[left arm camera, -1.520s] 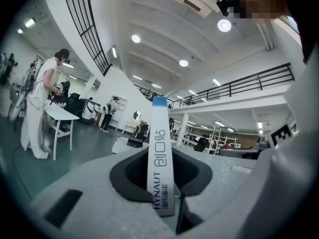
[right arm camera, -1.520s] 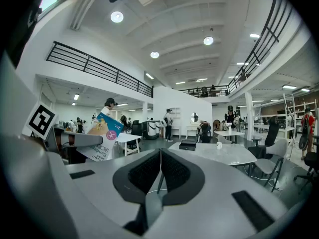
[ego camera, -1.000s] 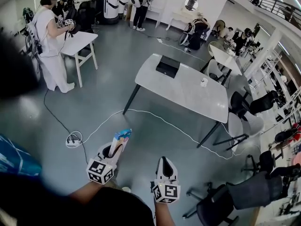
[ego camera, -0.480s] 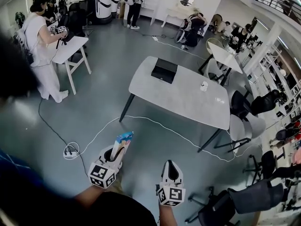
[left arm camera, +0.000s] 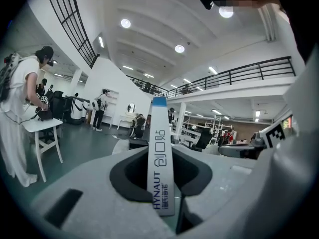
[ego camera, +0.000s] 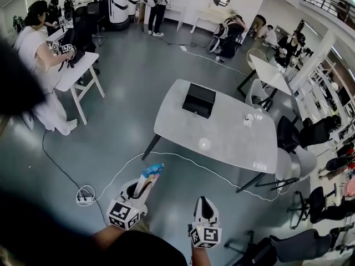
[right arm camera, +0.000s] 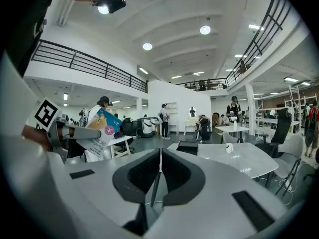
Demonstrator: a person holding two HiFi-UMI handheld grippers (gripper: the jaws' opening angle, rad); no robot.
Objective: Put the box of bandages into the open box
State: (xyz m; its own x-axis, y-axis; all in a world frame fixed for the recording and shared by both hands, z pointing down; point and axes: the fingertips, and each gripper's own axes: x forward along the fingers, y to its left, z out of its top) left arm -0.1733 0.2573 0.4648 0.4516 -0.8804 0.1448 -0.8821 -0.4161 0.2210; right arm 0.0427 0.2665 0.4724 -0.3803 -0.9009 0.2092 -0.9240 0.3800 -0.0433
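Note:
My left gripper is shut on the box of bandages, a thin blue and white carton that stands up between its jaws. In the left gripper view the carton shows edge-on in the left gripper. My right gripper is beside it, shut with nothing in it; its jaws meet in the right gripper view, where the carton shows at the left. The open box is black and sits on the far left part of a grey table, well ahead of both grippers.
A small white cup stands on the grey table's right side. A white cable and a power strip lie on the floor at the left. A person works at a white table. Chairs stand right of the grey table.
Both grippers have travelled across the floor toward the grey table, which now looks nearer and larger. The left gripper still holds the carton; the right stays shut.

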